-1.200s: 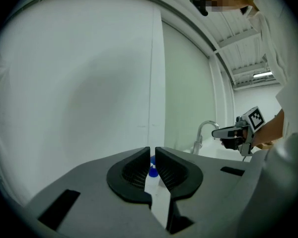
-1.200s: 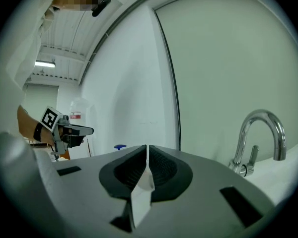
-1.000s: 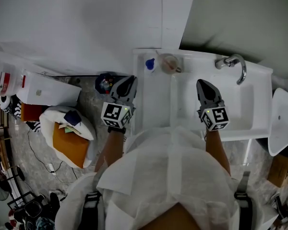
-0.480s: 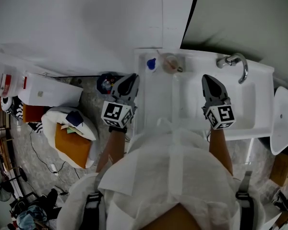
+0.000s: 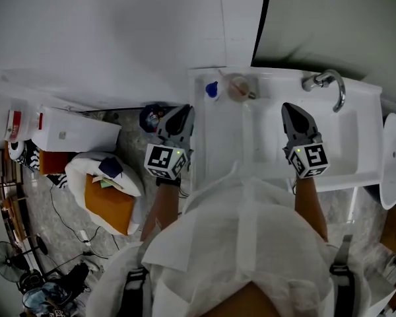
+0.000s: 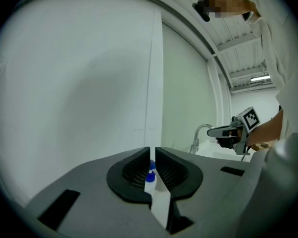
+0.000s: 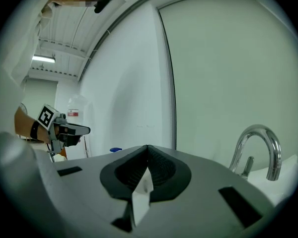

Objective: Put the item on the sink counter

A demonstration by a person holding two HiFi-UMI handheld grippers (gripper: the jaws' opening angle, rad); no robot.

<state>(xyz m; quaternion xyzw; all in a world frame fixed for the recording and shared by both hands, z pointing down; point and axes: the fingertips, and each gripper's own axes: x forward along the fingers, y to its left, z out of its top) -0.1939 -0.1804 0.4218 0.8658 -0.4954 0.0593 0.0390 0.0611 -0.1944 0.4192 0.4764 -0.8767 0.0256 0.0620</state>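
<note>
Change: both grippers keep their places
Left gripper [image 5: 183, 111]: grey fingers closed, empty, beside white sink surface [image 5: 218, 144]
Right gripper [image 5: 289, 107]: fingers closed, empty, over white basin [image 5: 346, 137]

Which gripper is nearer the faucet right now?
Right. The right gripper hangs over the basin, its tips just short of the faucet. The left gripper is at the left edge of the counter, the whole sink away.

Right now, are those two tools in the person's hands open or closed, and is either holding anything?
Left tool: closed, holding nothing.
Right tool: closed, holding nothing.
</note>
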